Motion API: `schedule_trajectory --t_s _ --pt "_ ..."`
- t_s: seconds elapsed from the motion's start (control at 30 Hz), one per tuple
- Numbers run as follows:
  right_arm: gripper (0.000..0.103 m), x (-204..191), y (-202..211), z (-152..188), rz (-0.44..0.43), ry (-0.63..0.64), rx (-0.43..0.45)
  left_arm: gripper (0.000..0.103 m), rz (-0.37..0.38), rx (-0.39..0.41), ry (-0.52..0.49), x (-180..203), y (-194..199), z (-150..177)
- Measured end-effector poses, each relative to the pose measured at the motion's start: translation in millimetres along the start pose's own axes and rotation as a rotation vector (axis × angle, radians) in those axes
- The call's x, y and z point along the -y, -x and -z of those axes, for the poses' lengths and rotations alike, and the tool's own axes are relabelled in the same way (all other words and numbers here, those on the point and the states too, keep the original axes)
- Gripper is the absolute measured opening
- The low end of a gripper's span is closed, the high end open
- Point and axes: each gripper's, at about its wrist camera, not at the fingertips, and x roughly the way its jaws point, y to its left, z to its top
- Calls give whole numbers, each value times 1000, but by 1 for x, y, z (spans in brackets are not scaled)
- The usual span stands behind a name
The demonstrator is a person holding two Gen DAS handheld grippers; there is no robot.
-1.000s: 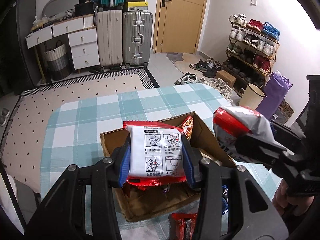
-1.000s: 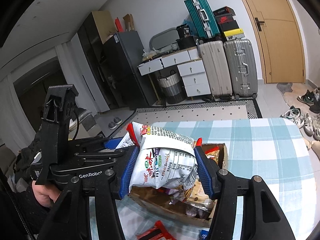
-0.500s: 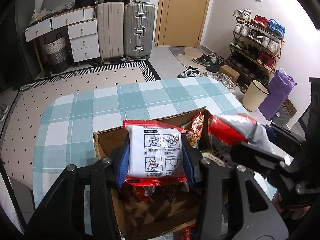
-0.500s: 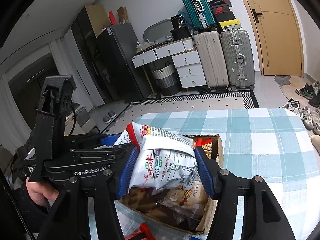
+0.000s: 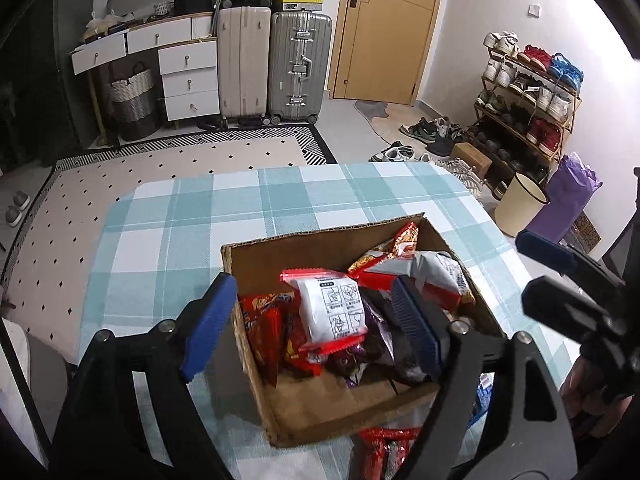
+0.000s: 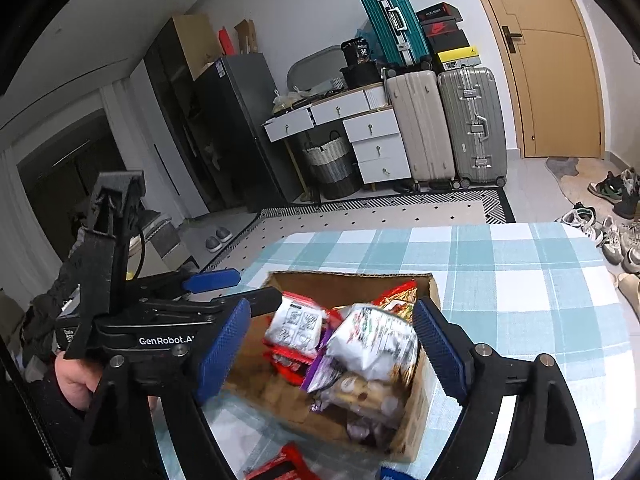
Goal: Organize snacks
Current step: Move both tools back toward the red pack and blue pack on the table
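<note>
An open cardboard box [image 5: 320,236] [image 6: 344,280] stands on the checked tablecloth [image 5: 180,232], holding several snack packets. My left gripper [image 5: 312,326] [image 6: 258,285] hangs over the box with its jaws opening. A white packet with red edges [image 5: 332,312] [image 6: 296,324] lies loose on the pile between the pads, touching neither. My right gripper [image 6: 332,344] [image 5: 544,268] is over the box's right side, jaws also opening. A grey-white crisp bag [image 6: 372,344] [image 5: 440,272], blurred in the right wrist view, rests on the snacks, free of its pads.
A red packet [image 5: 384,448] [image 6: 280,464] lies on the cloth in front of the box. A hand [image 6: 76,380] holds the left gripper. Past the table's far edge are a rug, suitcases [image 5: 300,64], drawers, a shoe rack [image 5: 528,100] and a bin [image 5: 520,208].
Both grippers went from shut on their packets to open. The white-red packet and the grey-white bag dropped into the box. Both grippers sank closer to the box.
</note>
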Motion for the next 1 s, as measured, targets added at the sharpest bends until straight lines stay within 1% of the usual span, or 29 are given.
schedule_trajectory --t_s 0.23,0.4,0.5,0.8,0.9,0.97,1.0 --pt "86 -13 36 3 13 19 38 80 -15 28 2 5 36 19" --pt "87 -23 62 11 32 33 62 83 -33 56 9 7 61 39" --pt "90 -26 78 19 52 37 77 84 -30 70 20 9 72 51" --pt "90 -37 121 47 78 39 107 88 -34 92 34 23 101 79" --pt "90 -41 131 51 82 44 119 92 -39 101 30 28 110 88" --pt "90 -45 138 55 87 47 124 100 -44 107 27 31 115 92" --pt "90 -46 141 56 90 47 126 101 -50 111 24 34 117 95"
